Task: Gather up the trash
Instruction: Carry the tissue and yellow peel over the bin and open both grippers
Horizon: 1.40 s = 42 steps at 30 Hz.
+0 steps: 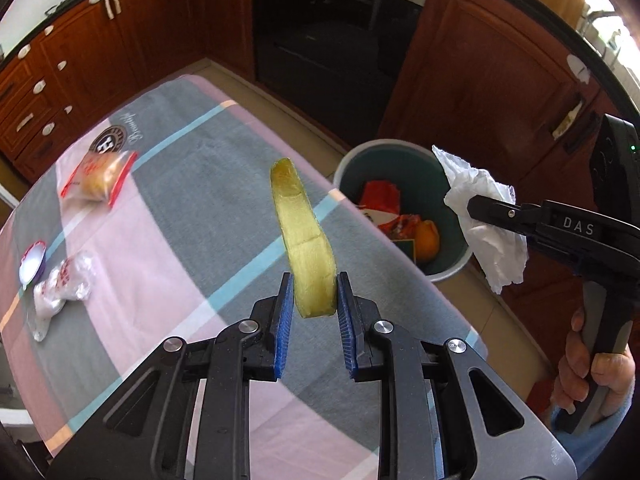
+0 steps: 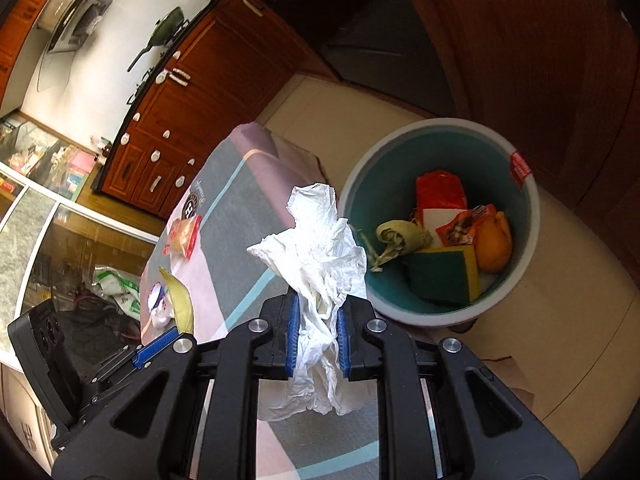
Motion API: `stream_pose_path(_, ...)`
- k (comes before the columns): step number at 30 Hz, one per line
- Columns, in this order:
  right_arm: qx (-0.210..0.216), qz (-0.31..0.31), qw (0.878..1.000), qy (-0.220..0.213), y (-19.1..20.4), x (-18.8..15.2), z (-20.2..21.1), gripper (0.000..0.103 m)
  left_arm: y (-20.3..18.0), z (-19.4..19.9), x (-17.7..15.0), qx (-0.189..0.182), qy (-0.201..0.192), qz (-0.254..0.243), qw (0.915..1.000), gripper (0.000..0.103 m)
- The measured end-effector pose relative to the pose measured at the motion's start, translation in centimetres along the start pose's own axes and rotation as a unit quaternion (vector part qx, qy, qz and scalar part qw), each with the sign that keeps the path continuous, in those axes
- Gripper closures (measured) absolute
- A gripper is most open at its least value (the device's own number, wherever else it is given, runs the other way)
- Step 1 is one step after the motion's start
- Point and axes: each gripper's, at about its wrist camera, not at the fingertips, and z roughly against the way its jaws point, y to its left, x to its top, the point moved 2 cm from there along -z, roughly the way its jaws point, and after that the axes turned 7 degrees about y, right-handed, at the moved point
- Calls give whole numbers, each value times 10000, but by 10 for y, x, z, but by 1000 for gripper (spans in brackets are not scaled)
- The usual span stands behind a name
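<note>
My left gripper (image 1: 314, 300) is shut on a yellow-green banana peel strip (image 1: 300, 232), held above the checked tablecloth (image 1: 192, 184). My right gripper (image 2: 318, 320) is shut on a crumpled white paper tissue (image 2: 320, 256); in the left wrist view that tissue (image 1: 480, 200) hangs beside the rim of the bin. The teal trash bin (image 2: 360, 200) stands on the floor past the table's corner, with wrappers, a sponge, an orange and peel inside. In the right wrist view the left gripper (image 2: 160, 344) and its banana peel (image 2: 180, 300) show at the lower left.
On the table lie a bread bag with red edges (image 1: 98, 178), a crumpled clear plastic wrapper (image 1: 60, 292) and a small white lid (image 1: 33, 266). Wooden cabinets (image 1: 80, 60) and a dark oven (image 1: 336, 40) ring the floor. A hand (image 1: 592, 364) grips the right gripper's handle.
</note>
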Motion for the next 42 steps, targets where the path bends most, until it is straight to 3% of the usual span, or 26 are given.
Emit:
stream_pose_path(10,-263,-472,9984,-184,-62,30,17,86,-67,-49,46,-246,347,-682,9968,81)
stream_pose_path(19,-380,-620,9973,-43,-83,42,2,86,-88,-97,72,-374,691,-877,9930,76)
stream_pose_path(20,-394,-632,9972,-30,-84,43,0,86,-88,-101,74,-386,723,-869,9928,74)
stream_pose_path(22,-421,-655,9970,-7,-86,43,-3,86,-87,-107,77,-378,736,-858,9929,54)
stream_pose_path(34,-571,-591,9966,94,-81,53,-18,85,-68,-103,77,-367,590,-574,9959,13)
stream_pose_path(35,-585,-570,9966,86,-79,54,-19,82,-65,-101,76,-376,565,-554,9962,10)
stream_pose_path(38,-551,-569,9969,12,-74,54,-19,30,-65,-94,72,-416,531,-507,9964,7)
stream_pose_path(42,-571,-609,9965,23,-70,52,-19,25,-58,-90,68,-474,569,-422,9964,6)
